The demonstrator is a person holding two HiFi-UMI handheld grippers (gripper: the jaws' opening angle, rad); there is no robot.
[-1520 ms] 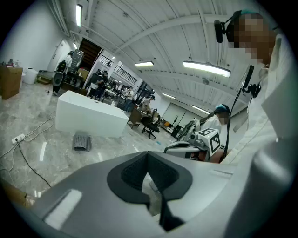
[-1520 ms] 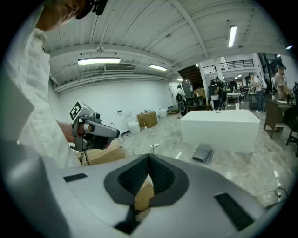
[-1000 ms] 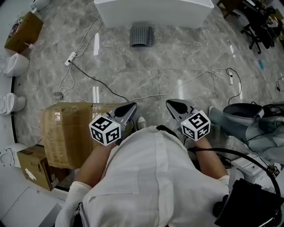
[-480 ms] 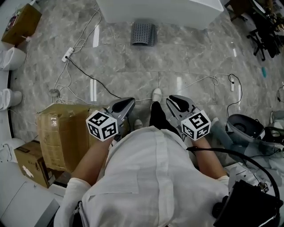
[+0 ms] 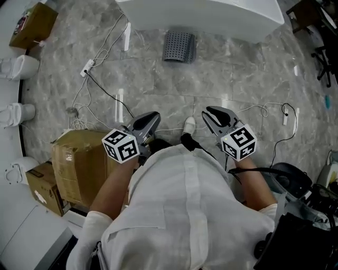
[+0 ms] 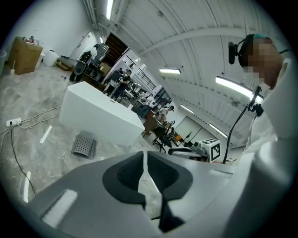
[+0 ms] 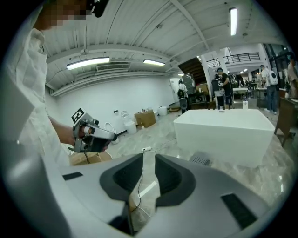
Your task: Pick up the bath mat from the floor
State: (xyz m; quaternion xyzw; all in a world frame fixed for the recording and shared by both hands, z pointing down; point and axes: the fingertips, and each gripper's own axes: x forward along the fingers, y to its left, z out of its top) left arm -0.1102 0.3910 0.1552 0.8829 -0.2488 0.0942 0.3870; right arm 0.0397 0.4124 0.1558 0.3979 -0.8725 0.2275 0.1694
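Observation:
The bath mat [image 5: 178, 46] is a small grey perforated mat, partly curled, lying on the marble floor just in front of the white tub [image 5: 211, 16]. It also shows in the left gripper view as the mat [image 6: 85, 145] and in the right gripper view as the mat [image 7: 201, 159]. My left gripper [image 5: 150, 117] and right gripper [image 5: 209, 112] are held at waist height, pointing forward, well short of the mat. In the left gripper view the left gripper [image 6: 145, 155] has only a thin slit between its jaws. The right gripper [image 7: 149, 158] stands likewise, and neither holds anything.
White and black cables [image 5: 105, 89] and a power strip [image 5: 87, 67] lie across the floor between me and the mat. A taped cardboard box [image 5: 79, 163] stands at my left, toilets [image 5: 16, 66] along the left wall. My shoe [image 5: 189, 125] shows between the grippers.
The person has stepped forward, so the tub and mat sit nearer and lower in the head view. Both grippers keep the same pose with jaws together.

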